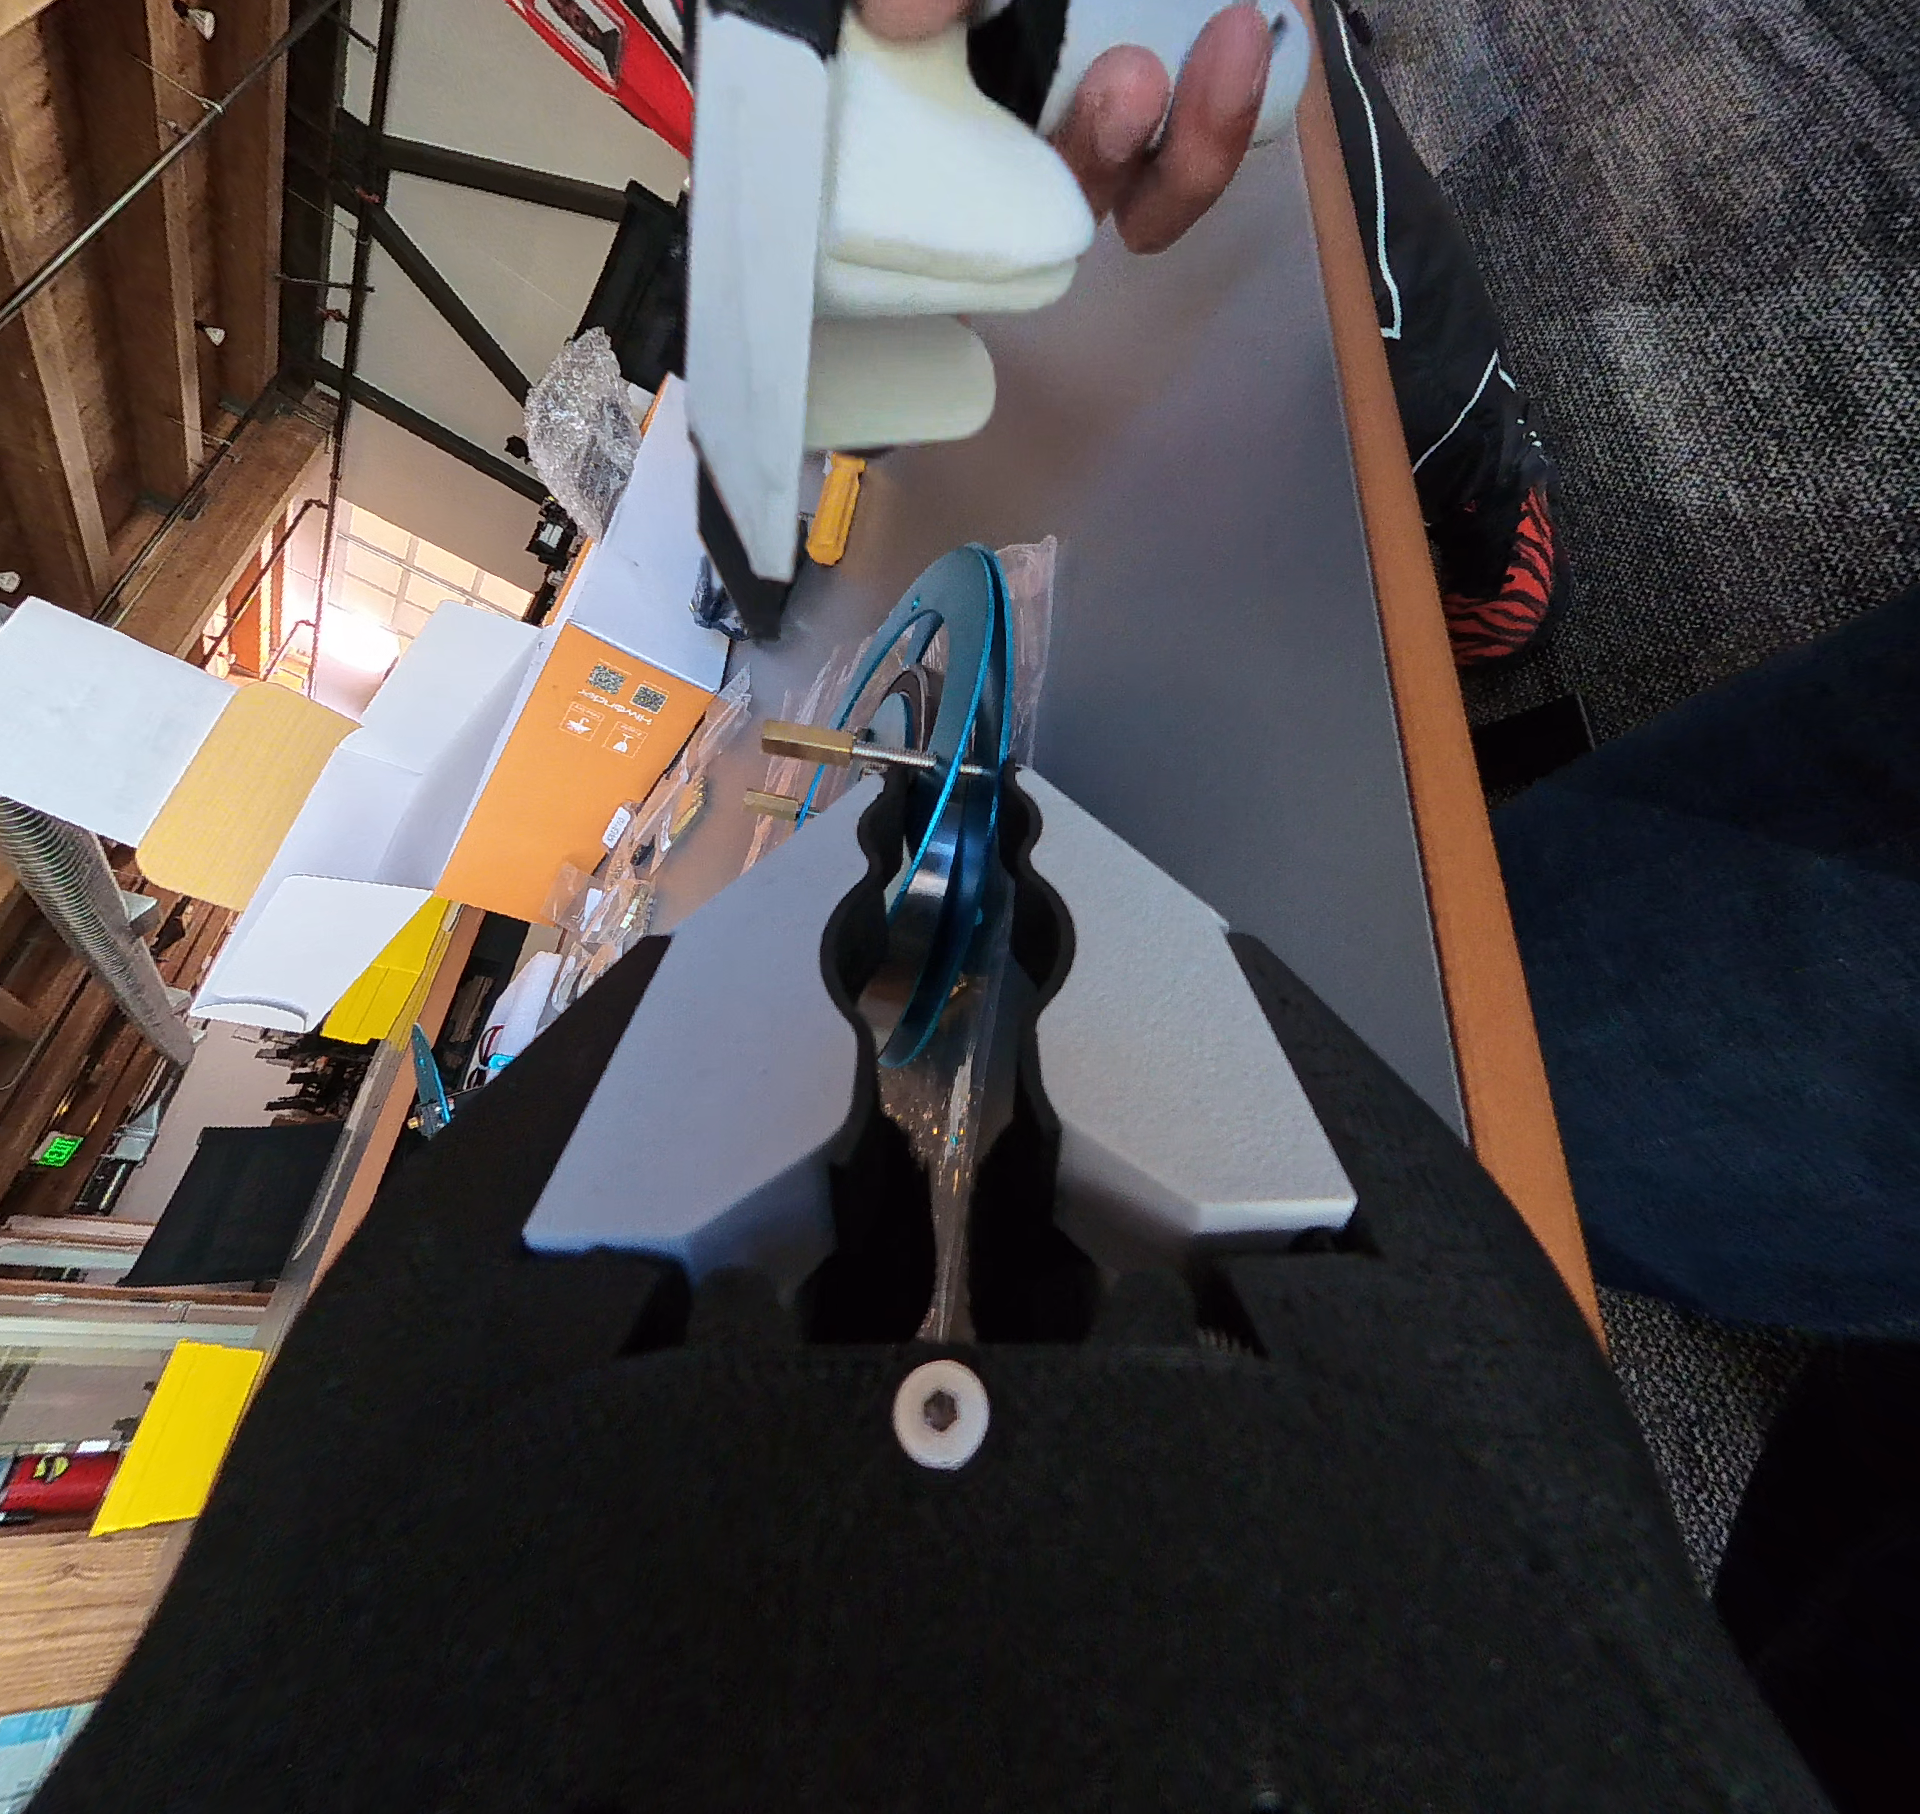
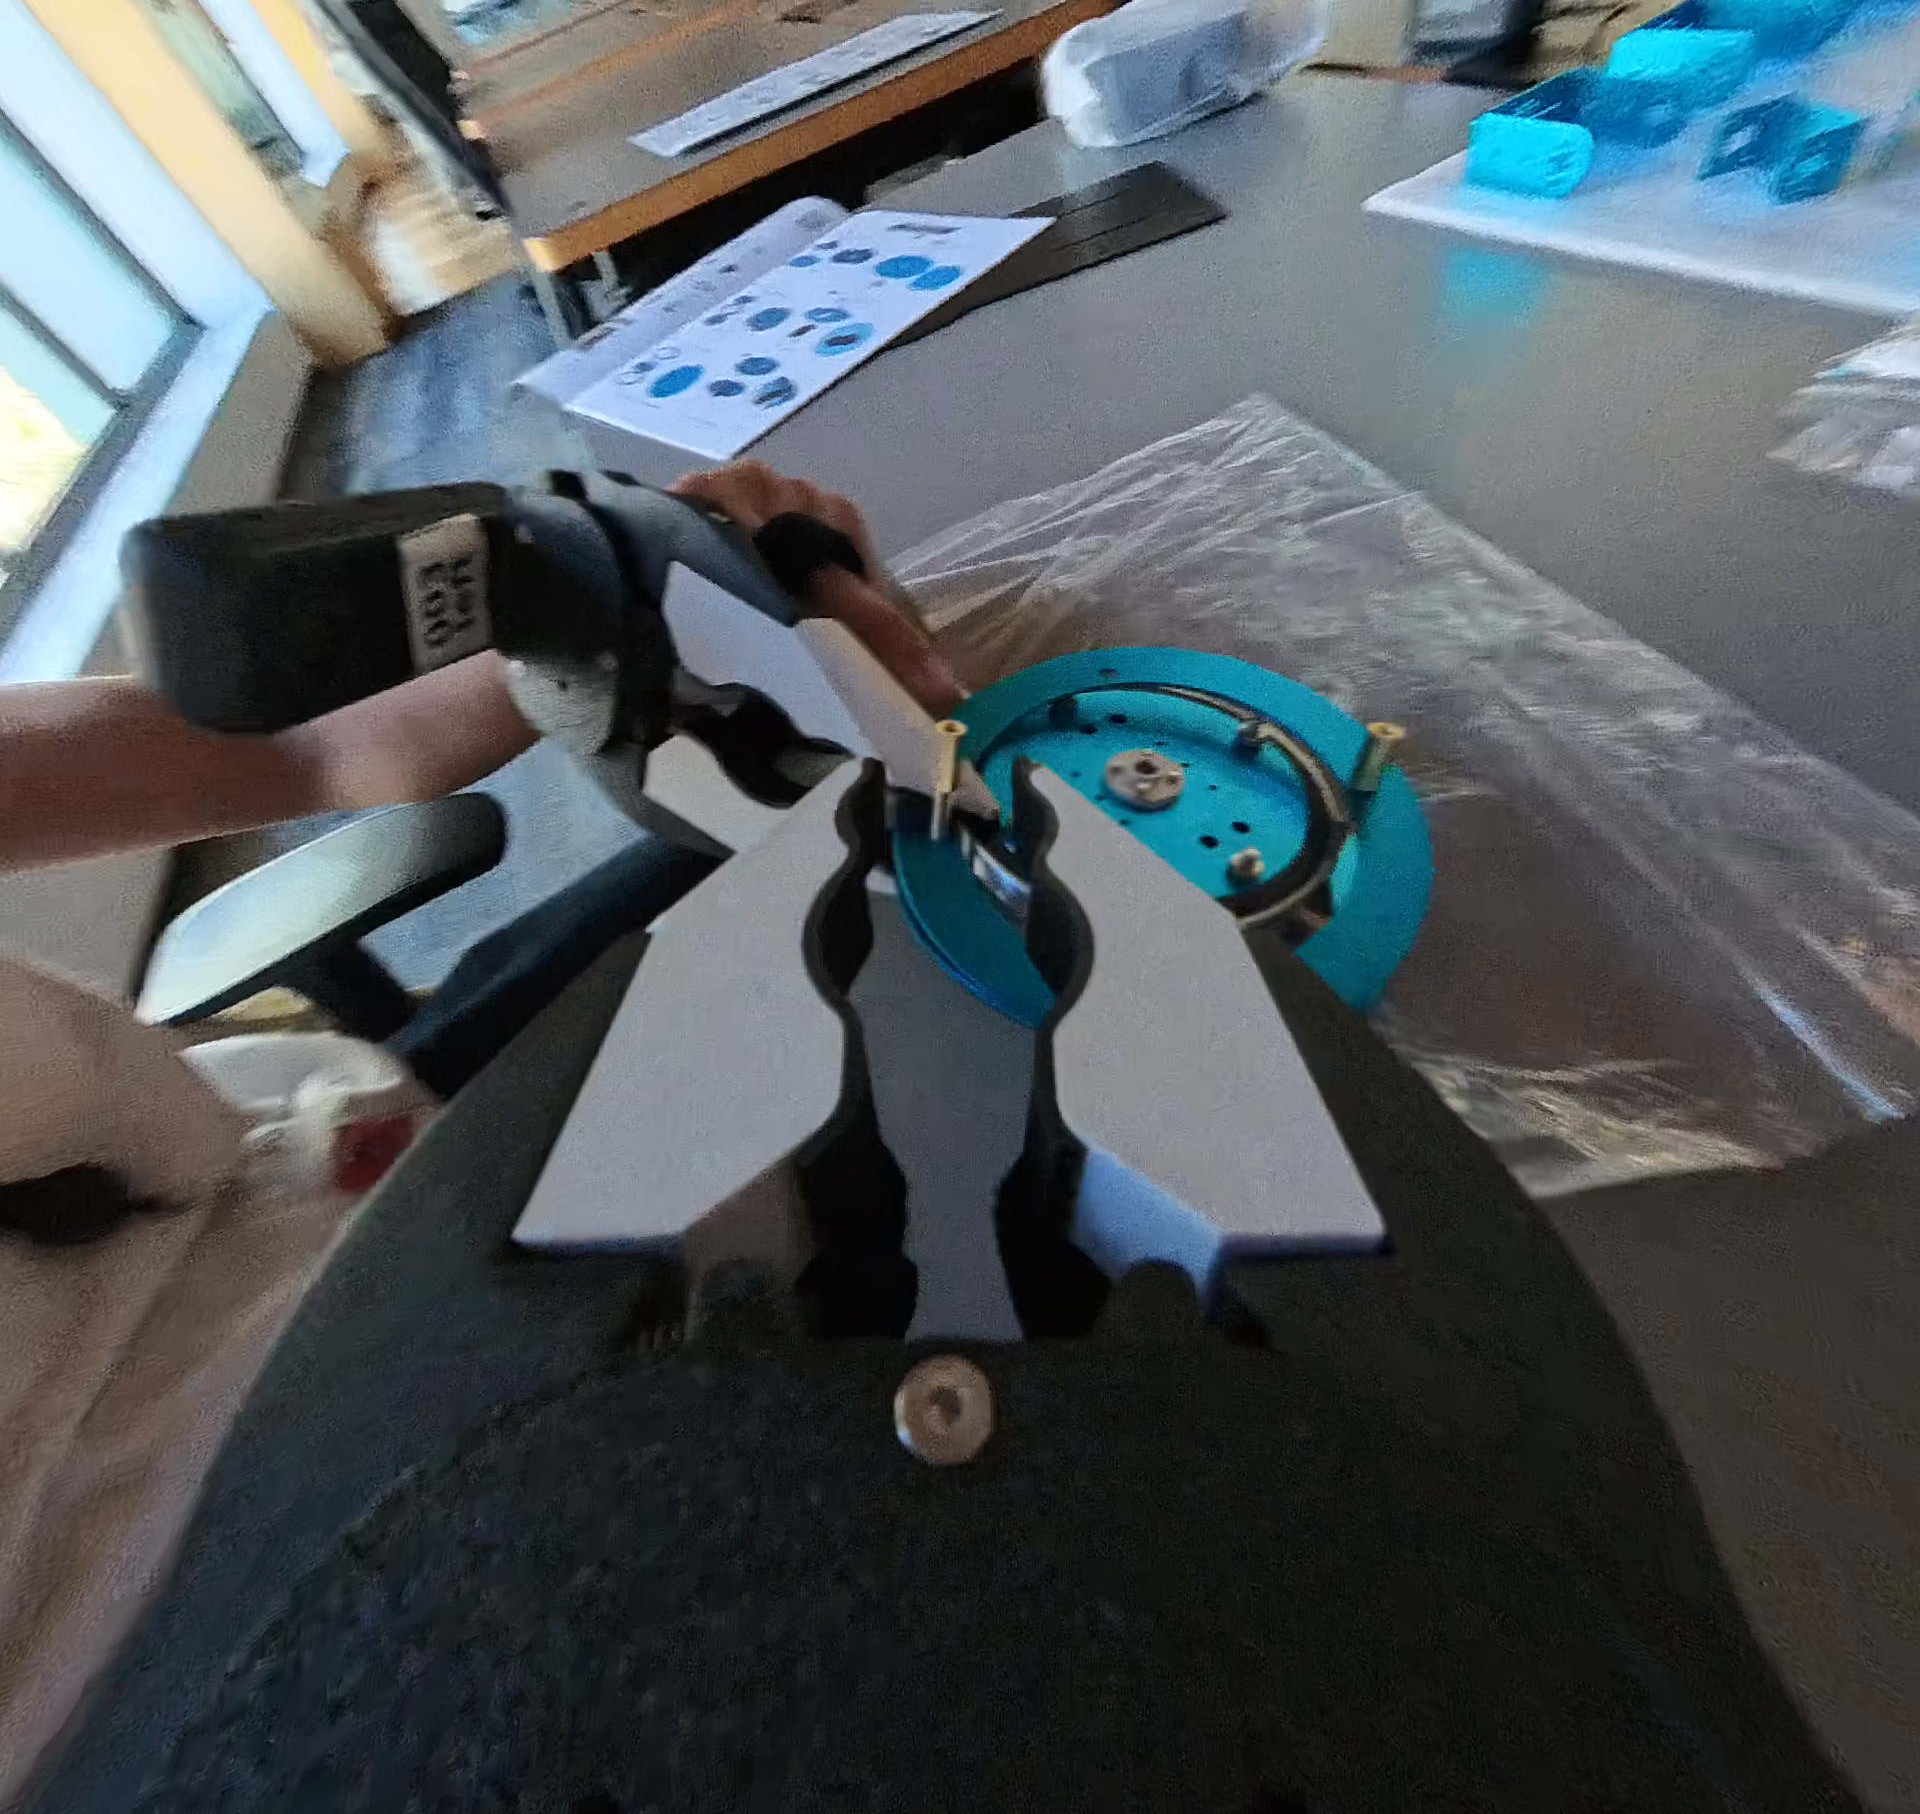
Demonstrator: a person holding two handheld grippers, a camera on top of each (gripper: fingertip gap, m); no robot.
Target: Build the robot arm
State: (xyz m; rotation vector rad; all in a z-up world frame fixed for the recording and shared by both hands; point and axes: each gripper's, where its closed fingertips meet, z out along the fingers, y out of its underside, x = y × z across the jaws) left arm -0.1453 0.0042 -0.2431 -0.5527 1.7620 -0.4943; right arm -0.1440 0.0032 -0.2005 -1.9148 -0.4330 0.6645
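Observation:
A blue round metal plate (image 2: 1361, 891) with a black ring (image 2: 1320, 788), a centre hub (image 2: 1143, 777) and brass standoffs (image 2: 1377, 756) is held above a clear plastic bag (image 2: 1455, 673). My left gripper (image 1: 951, 788) is shut on the plate's rim (image 1: 935, 642), which I see edge-on, with a brass standoff (image 1: 805, 741) sticking out to the left. The left gripper's white finger (image 2: 862, 684) also shows in the right wrist view. My right gripper (image 2: 945, 777) is slightly open, its tips on either side of the plate's near edge and one standoff. One of its fingers (image 1: 748, 310) shows in the left wrist view.
A grey table with a wooden edge (image 1: 1382, 517) carries an orange box (image 1: 582, 767), bubble wrap (image 1: 582, 424) and a yellow-handled tool (image 1: 836, 507). A printed sheet (image 2: 800, 320), a black sheet (image 2: 1101, 216), blue parts on a white tray (image 2: 1714, 123) and a wrapped item (image 2: 1174, 39) lie farther off.

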